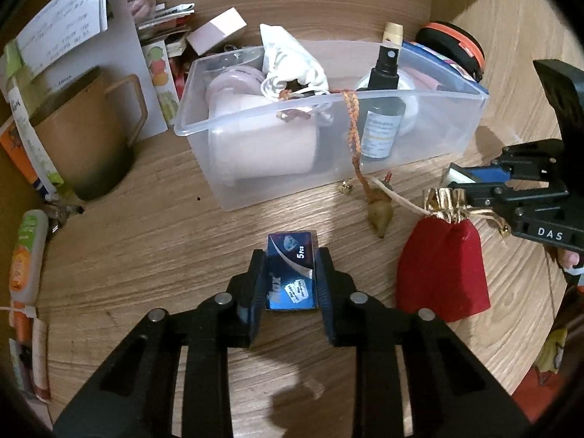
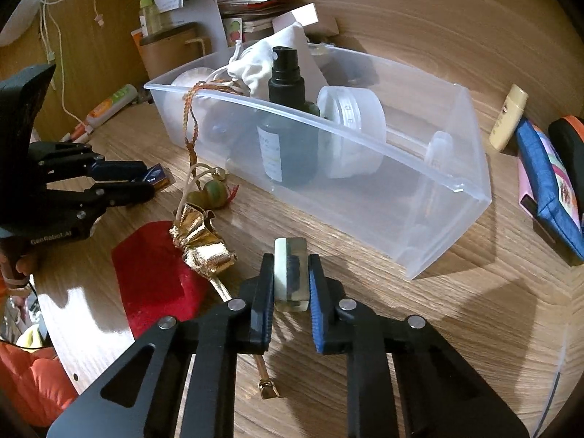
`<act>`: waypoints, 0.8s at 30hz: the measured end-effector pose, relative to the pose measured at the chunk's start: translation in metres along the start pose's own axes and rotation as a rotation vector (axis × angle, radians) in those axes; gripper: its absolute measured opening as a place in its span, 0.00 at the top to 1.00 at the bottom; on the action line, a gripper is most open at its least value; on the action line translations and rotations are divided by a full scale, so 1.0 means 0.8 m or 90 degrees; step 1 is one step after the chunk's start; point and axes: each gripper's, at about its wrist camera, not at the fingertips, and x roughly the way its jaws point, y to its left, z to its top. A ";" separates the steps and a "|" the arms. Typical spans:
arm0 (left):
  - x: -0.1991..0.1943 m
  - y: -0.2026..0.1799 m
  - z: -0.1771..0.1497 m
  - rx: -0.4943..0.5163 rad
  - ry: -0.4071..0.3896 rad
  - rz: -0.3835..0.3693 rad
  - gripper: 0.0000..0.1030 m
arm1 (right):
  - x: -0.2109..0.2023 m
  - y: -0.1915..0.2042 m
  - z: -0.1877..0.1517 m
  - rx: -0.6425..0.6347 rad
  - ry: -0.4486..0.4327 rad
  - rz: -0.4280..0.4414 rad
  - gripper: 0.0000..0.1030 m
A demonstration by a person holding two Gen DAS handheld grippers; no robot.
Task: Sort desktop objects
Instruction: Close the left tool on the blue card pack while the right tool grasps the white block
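Note:
My left gripper (image 1: 291, 255) is shut on a small blue box marked "5 Pcs" (image 1: 291, 272), just above the wooden desk in front of the clear plastic bin (image 1: 438, 131). It also shows in the right wrist view (image 2: 151, 182). My right gripper (image 2: 291, 266) is shut on a small clear block with a pale green side (image 2: 291, 273), near the bin's front wall (image 2: 383, 200). The bin holds a dark spray bottle (image 2: 284, 124), a white pouch (image 1: 288, 62), a round white jar (image 2: 350, 135) and a pink roll (image 1: 262, 138).
A red velvet pouch with a gold top (image 1: 443, 266) and an orange braided cord with a charm (image 1: 379, 215) lie on the desk between the grippers. A brown mug (image 1: 84, 131), papers and tubes crowd the left. A blue case (image 2: 547, 182) and cream tube (image 2: 509, 116) lie right.

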 end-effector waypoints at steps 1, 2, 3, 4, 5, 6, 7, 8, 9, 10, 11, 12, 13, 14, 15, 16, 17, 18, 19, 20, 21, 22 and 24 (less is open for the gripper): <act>0.000 -0.001 0.000 0.000 0.000 0.003 0.74 | -0.001 0.000 -0.001 0.002 -0.002 -0.001 0.86; 0.001 -0.003 0.001 -0.002 -0.001 0.007 0.74 | -0.002 -0.001 -0.001 0.004 -0.003 0.000 0.86; 0.001 -0.003 0.002 -0.004 -0.001 0.007 0.75 | -0.003 -0.002 0.000 0.007 -0.006 0.000 0.86; 0.002 -0.004 0.002 -0.006 -0.002 0.006 0.75 | -0.003 -0.003 0.000 0.010 -0.008 0.001 0.86; 0.002 -0.005 0.002 -0.011 -0.005 0.004 0.75 | -0.005 -0.003 0.000 0.012 -0.010 0.002 0.86; 0.002 -0.007 0.001 -0.011 -0.008 0.004 0.75 | -0.009 -0.004 0.000 0.016 -0.016 0.002 0.86; 0.002 -0.008 0.001 -0.012 -0.010 0.005 0.75 | -0.012 -0.004 -0.001 0.019 -0.020 0.002 0.86; 0.000 -0.009 0.000 -0.011 -0.013 0.006 0.75 | -0.014 -0.004 -0.001 0.022 -0.023 0.004 0.86; -0.002 -0.009 0.000 -0.013 -0.018 0.004 0.75 | -0.018 -0.005 -0.001 0.025 -0.026 0.004 0.86; -0.004 -0.009 0.001 -0.015 -0.020 0.004 0.75 | -0.021 -0.006 -0.001 0.028 -0.030 0.001 0.86; -0.006 -0.009 0.001 -0.015 -0.026 0.006 0.75 | -0.023 -0.007 -0.001 0.031 -0.034 0.001 0.86; -0.008 -0.010 0.002 -0.016 -0.030 0.010 0.75 | -0.027 -0.008 -0.001 0.033 -0.037 0.004 0.86; -0.011 -0.010 0.002 -0.017 -0.034 0.012 0.75 | -0.029 -0.009 -0.001 0.035 -0.041 0.003 0.86; -0.015 -0.009 0.003 -0.020 -0.041 0.013 0.75 | -0.031 -0.010 -0.001 0.038 -0.044 0.003 0.86; -0.018 -0.009 0.003 -0.021 -0.045 0.017 0.75 | -0.033 -0.010 -0.001 0.040 -0.047 0.004 0.86; -0.021 -0.009 0.004 -0.020 -0.050 0.021 0.75 | -0.036 -0.010 -0.001 0.042 -0.051 0.003 0.86; -0.025 -0.009 0.005 -0.022 -0.057 0.024 0.75 | -0.038 -0.011 -0.001 0.044 -0.054 0.002 0.86; -0.028 -0.009 0.005 -0.023 -0.061 0.026 0.75 | -0.041 -0.011 -0.001 0.044 -0.058 0.003 0.86; -0.031 -0.009 0.006 -0.022 -0.066 0.028 0.75 | -0.043 -0.012 0.000 0.044 -0.061 0.004 0.86; -0.035 -0.010 0.006 -0.021 -0.072 0.030 0.75 | -0.045 -0.011 0.000 0.042 -0.064 0.006 0.86; -0.038 -0.010 0.007 -0.021 -0.078 0.033 0.75 | -0.048 -0.011 0.000 0.040 -0.069 0.004 0.86; -0.042 -0.011 0.007 -0.019 -0.083 0.035 0.75 | -0.052 -0.010 0.001 0.039 -0.074 0.002 0.86; -0.050 -0.013 0.007 -0.014 -0.094 0.043 0.75 | -0.059 -0.008 0.002 0.036 -0.081 -0.001 0.86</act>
